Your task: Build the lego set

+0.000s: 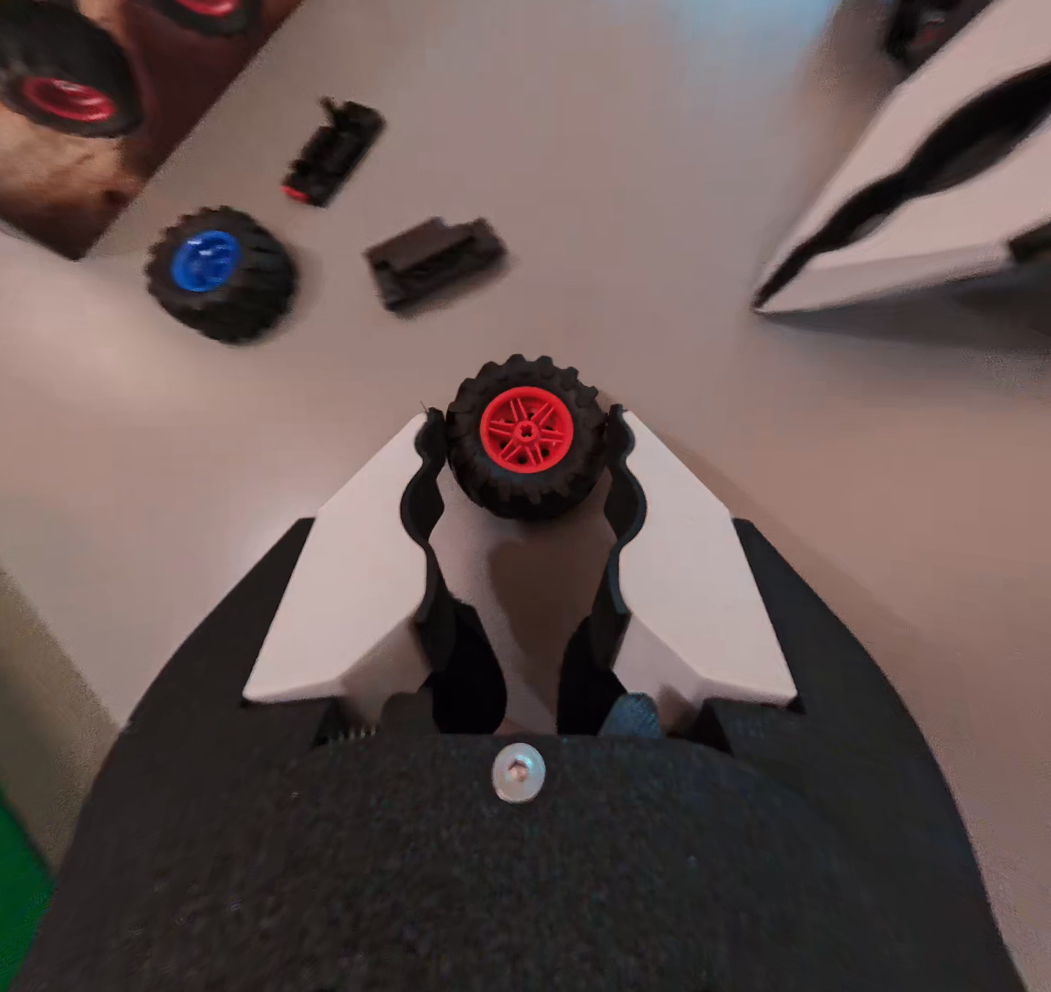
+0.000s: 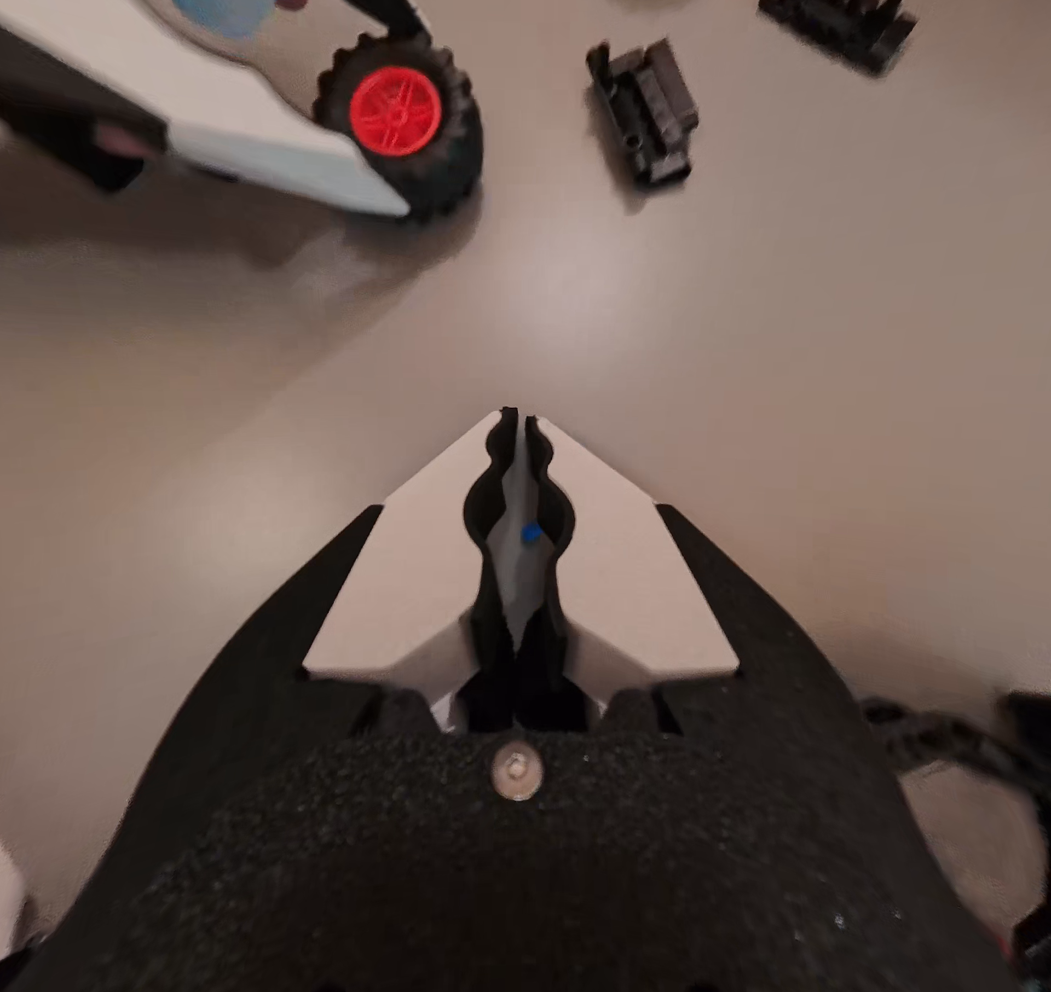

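Note:
My left gripper [image 1: 524,424] is shut on a black toy wheel with a red hub [image 1: 526,441], its fingertips pressing both sides of the tyre low over the pale table [image 1: 625,197]. The right wrist view shows the same wheel [image 2: 395,112] between the left gripper's fingers [image 2: 318,157]. My right gripper [image 2: 518,416] is nearly closed; a small blue piece [image 2: 530,534] sits pinched between its pads, and little of it shows. The right gripper [image 1: 762,299] also shows at the right of the left wrist view, apart from the wheel.
A black wheel with a blue hub [image 1: 219,274] lies to the left. Two black brick parts [image 1: 335,152] [image 1: 435,260] lie beyond it and also show in the right wrist view [image 2: 642,112] [image 2: 836,15]. A printed box [image 1: 85,83] lies far left. A black cable [image 2: 938,737] lies at right.

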The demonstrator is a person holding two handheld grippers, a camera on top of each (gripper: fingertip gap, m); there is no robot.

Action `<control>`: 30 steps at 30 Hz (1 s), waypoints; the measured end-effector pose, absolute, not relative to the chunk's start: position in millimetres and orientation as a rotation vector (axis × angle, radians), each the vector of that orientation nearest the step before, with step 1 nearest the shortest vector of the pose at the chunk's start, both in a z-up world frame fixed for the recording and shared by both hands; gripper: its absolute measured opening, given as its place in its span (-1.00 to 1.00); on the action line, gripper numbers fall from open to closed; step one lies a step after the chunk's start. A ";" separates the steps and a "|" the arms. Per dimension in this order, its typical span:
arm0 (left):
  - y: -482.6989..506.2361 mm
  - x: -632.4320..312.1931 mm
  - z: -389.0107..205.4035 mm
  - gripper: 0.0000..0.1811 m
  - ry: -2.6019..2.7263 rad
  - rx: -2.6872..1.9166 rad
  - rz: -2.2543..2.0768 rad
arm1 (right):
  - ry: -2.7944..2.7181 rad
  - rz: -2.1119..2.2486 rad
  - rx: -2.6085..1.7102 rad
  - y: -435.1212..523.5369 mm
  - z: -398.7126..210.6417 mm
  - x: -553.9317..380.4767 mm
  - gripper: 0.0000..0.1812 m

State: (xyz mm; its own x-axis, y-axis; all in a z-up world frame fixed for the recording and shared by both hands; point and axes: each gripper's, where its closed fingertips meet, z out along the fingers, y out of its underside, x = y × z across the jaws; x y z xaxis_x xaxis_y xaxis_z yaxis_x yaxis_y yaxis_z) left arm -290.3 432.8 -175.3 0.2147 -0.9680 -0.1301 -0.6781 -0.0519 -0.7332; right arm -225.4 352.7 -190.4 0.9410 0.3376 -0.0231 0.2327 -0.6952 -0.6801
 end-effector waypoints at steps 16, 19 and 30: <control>519.4 -301.3 -139.3 -0.21 1.434 -1.718 -0.321 | -0.586 0.555 -2.162 252.5 -163.6 -237.1 -0.53; 443.4 -285.0 -123.6 -0.53 1.751 -1.500 -0.534 | -0.626 0.567 -2.182 235.4 -172.5 -246.3 -0.54; 346.8 -204.1 -176.1 -0.53 2.471 -1.093 -0.759 | -0.717 0.461 -2.232 234.5 -191.2 -241.7 -0.77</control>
